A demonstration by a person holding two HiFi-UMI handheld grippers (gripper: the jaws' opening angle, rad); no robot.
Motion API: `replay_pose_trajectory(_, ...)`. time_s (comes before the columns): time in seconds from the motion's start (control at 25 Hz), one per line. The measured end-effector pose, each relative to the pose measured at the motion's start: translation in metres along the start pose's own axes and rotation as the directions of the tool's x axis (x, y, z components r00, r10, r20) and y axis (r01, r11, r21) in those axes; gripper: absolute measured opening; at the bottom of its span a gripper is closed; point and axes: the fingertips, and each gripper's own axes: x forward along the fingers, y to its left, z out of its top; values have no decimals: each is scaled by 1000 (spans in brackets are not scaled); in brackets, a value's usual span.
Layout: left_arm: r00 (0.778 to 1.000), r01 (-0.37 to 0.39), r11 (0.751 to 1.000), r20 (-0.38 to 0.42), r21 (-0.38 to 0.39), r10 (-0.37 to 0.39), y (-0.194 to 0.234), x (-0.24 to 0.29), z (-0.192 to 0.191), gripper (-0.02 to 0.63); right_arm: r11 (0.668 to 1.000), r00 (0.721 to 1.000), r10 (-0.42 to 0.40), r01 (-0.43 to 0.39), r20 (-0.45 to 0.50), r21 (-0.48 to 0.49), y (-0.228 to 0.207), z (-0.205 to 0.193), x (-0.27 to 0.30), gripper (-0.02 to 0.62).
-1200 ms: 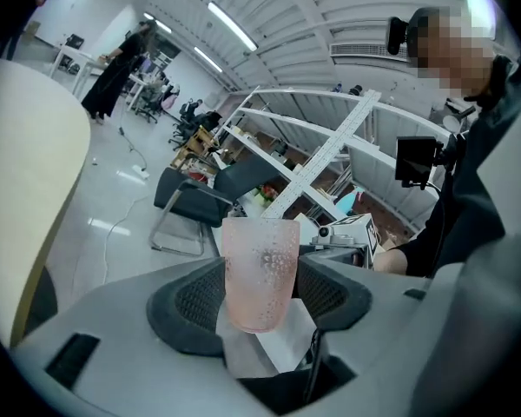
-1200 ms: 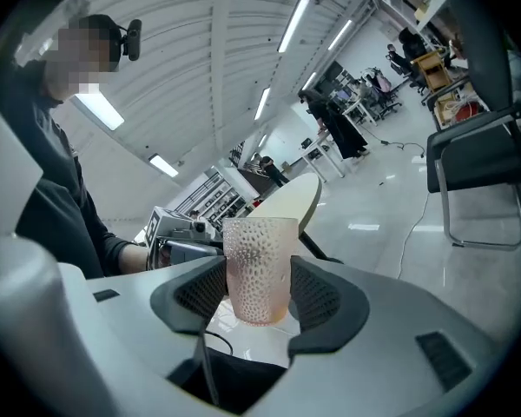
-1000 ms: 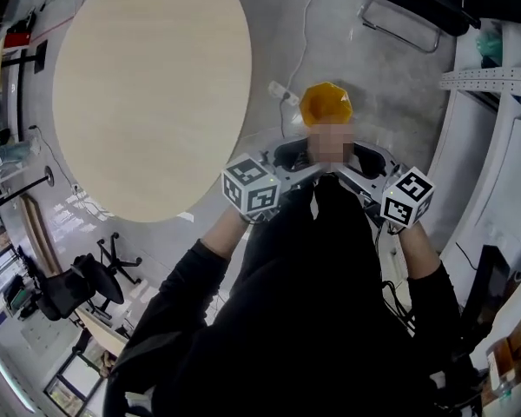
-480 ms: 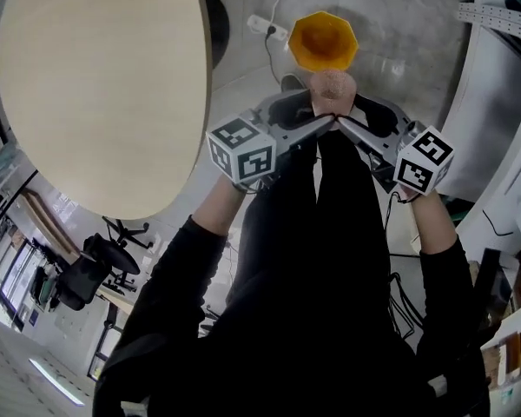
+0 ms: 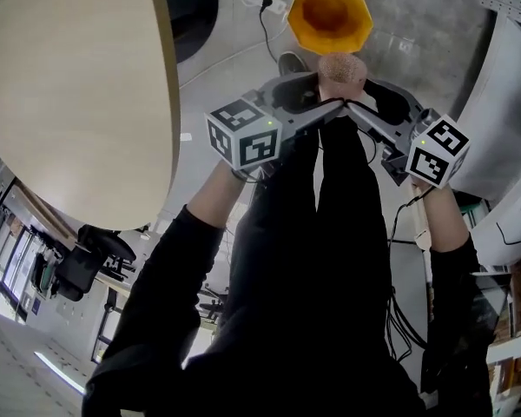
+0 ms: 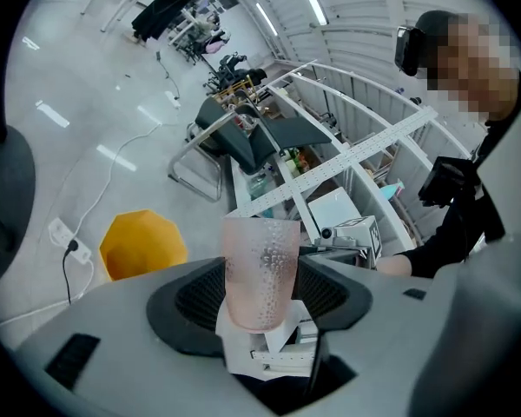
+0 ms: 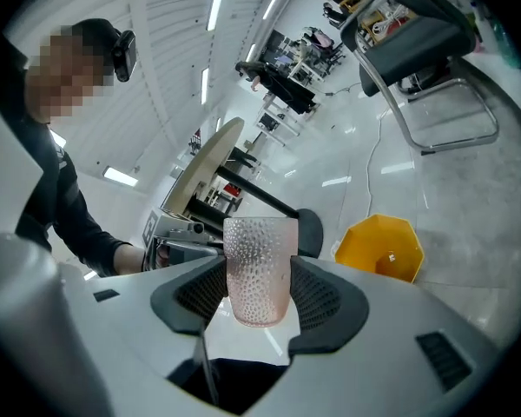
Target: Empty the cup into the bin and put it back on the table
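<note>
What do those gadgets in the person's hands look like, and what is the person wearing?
Both are hand-held tools with smooth grey shells. The left gripper and right gripper each end in two jaws lined with black ribbed pads. Each carries a white cube printed with black square markers. The person wears black sleeves.

Losing the table (image 5: 69, 85) past the top and left edges of the head view. Catching only one end of the cup (image 5: 341, 68) there, the rest buried behind the jaws. Can't see its base either, sunk between the pads of the left gripper (image 6: 260, 294) and the right gripper (image 7: 259, 294). No telling its contents. Spotting a pale speck (image 7: 391, 256) in the bin (image 7: 365, 241), too small to name.
</note>
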Motion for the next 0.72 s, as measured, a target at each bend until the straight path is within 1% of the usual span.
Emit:
replay_pose_trajectory(0.24,1000,-20,996,-11,-91,19,41,17,-12,275,997,1000,3,-2,-18,73,-38,-14,22,236)
replay_pose_trajectory(0.48,1000,-21,987,-16,-156,18,46,21,-6,275,987,1000,6,-3,-20,159,-45,-9,24,236)
replay_pose_trajectory(0.72,998,-24,973,-58,-229,11,47,24,-9,275,985,996,4,11,-88,172,-47,-11,22,236)
